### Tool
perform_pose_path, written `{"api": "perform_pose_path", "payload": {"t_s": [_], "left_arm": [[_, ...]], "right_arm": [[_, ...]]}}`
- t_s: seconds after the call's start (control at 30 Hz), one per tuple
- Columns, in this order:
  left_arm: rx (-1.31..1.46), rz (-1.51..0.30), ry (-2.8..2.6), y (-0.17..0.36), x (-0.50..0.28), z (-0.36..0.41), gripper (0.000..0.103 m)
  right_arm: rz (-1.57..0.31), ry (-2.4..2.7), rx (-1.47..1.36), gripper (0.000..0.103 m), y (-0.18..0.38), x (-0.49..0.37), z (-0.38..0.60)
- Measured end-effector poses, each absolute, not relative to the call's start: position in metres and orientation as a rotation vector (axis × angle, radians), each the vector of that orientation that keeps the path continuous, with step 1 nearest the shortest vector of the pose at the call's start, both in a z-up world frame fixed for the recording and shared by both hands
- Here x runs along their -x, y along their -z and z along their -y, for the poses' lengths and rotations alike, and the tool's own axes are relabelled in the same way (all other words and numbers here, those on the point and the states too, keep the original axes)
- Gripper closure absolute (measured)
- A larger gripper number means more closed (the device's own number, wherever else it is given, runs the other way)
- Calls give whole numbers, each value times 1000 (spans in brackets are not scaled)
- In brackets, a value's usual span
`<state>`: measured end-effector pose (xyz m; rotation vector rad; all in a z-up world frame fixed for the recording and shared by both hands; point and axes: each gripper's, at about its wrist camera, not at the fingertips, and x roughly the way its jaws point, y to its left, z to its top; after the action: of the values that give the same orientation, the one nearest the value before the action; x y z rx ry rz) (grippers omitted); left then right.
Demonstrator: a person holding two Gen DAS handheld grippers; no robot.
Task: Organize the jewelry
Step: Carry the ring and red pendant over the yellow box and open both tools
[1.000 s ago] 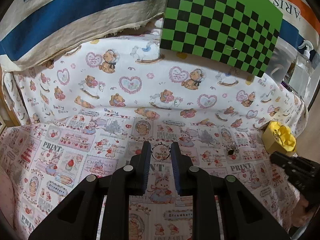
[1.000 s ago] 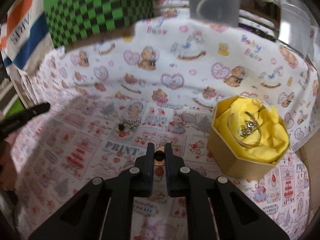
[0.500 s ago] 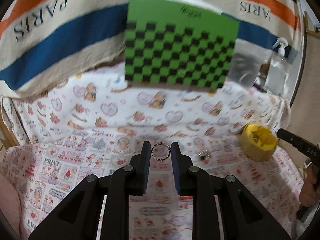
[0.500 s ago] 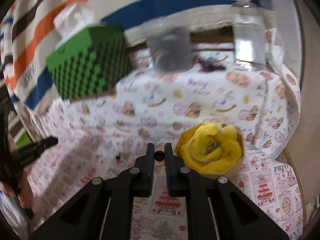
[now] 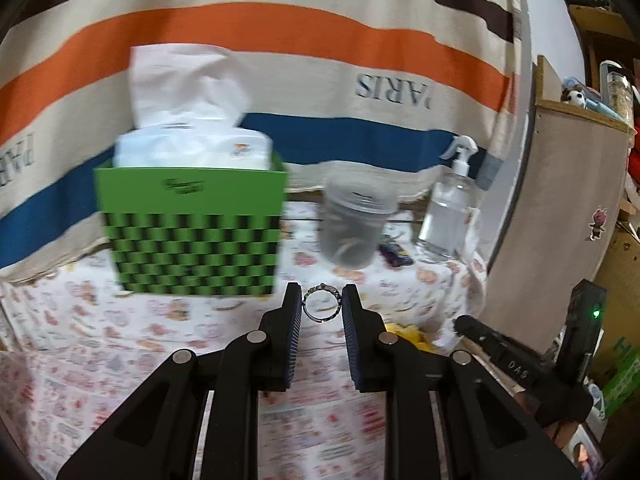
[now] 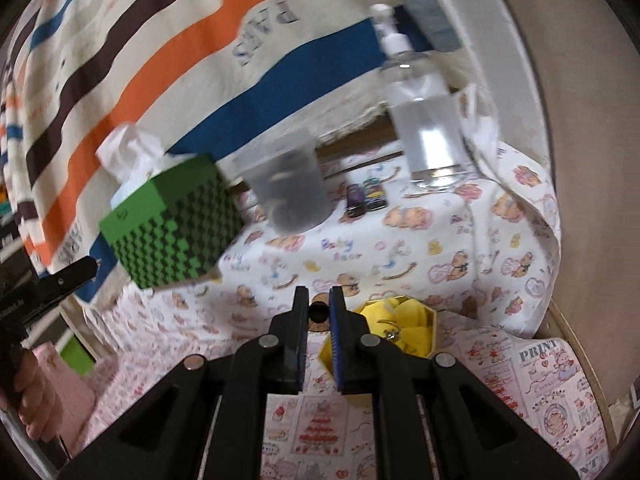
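L wrist view, left to right: green checkered tissue box [image 5: 192, 236] mid-left, frosted cup [image 5: 354, 224] center, spray bottle [image 5: 450, 208] right. Left hand-held gripper [image 5: 322, 308] low center, nearly closed, pinching a silver ring [image 5: 322, 309] between its pads. R wrist view: right hand-held gripper [image 6: 319, 312] low center, clamped on a small dark, copper-toned piece [image 6: 318, 312], too small to ID. Yellow-lined box [image 6: 400, 328] just right of it, w/ jewelry inside, on the worktop [image 6: 440, 264].

One tissue box [image 5: 192, 240], one cup [image 5: 352, 228], one spray bottle [image 5: 448, 216], one yellow box [image 6: 400, 328].
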<state>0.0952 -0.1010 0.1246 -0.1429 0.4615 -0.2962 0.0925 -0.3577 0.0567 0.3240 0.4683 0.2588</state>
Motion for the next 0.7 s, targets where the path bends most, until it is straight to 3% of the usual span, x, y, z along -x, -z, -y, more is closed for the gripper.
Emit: {"api": "perform_pose_path", "payload": {"t_s": [0.23,0.7], "left_arm": [[146,-530,405,-112,-121,151,84],[163,-742,492,-28,-183,218,84]], "right_arm": [[-475,-249,-398,94,-51,-100,381],[-621,-295,-583,94,-10,-133,417]]}}
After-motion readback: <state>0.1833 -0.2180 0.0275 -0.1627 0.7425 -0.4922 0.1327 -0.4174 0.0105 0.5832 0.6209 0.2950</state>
